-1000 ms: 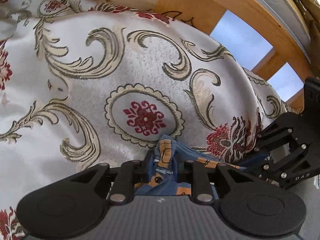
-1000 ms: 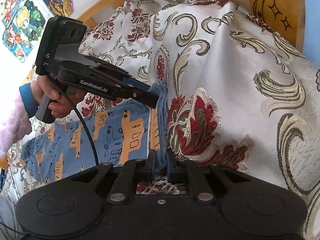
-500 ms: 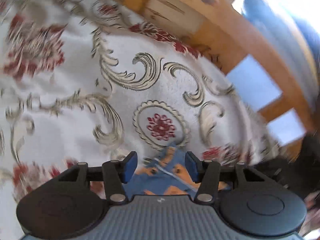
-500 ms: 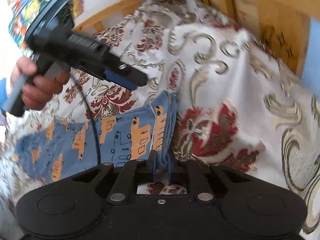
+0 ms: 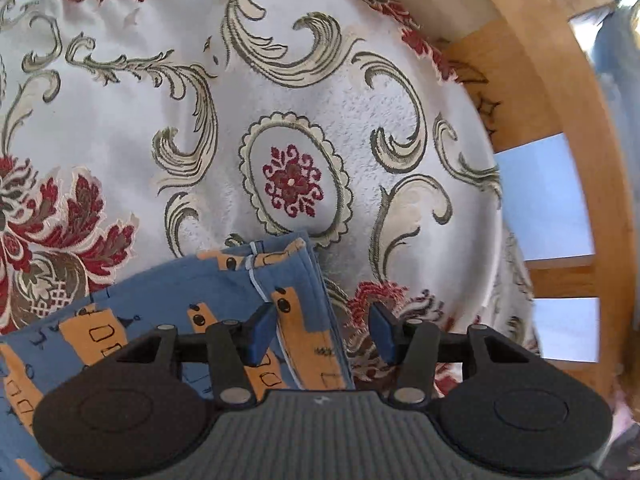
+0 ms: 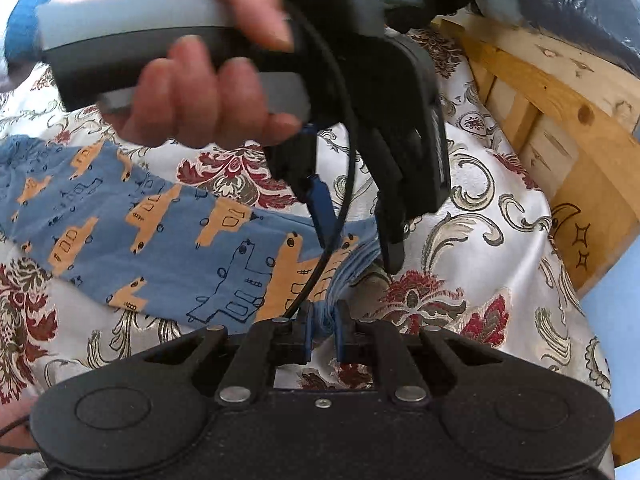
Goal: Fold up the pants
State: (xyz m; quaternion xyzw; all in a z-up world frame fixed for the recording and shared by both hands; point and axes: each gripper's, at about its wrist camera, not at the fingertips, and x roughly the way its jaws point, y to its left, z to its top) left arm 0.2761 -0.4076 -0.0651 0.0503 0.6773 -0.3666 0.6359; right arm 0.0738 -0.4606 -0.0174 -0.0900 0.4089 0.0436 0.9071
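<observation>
Blue pants (image 5: 224,292) printed with orange vehicles lie spread on a patterned bed cover (image 5: 280,100). In the left wrist view my left gripper (image 5: 322,330) hangs open just above a folded corner of the pants, its blue pads clear of the cloth. My right gripper (image 6: 322,332) is shut on a bunched edge of the pants (image 6: 160,248). The right wrist view also shows the left gripper (image 6: 358,240) pointing down over the same end of the pants, held by a hand (image 6: 200,80) close to the camera.
The white cover with red flowers and gold scrolls fills both views. A wooden bed frame (image 5: 540,80) runs along the right side, with slats and blue wall behind it. The same wooden frame (image 6: 560,120) curves along the right of the right wrist view.
My left gripper has let go of the pants, opened, lifted and rolled. The right gripper has carried its edge of the pants sideways, and the left tool now looms close before it.
</observation>
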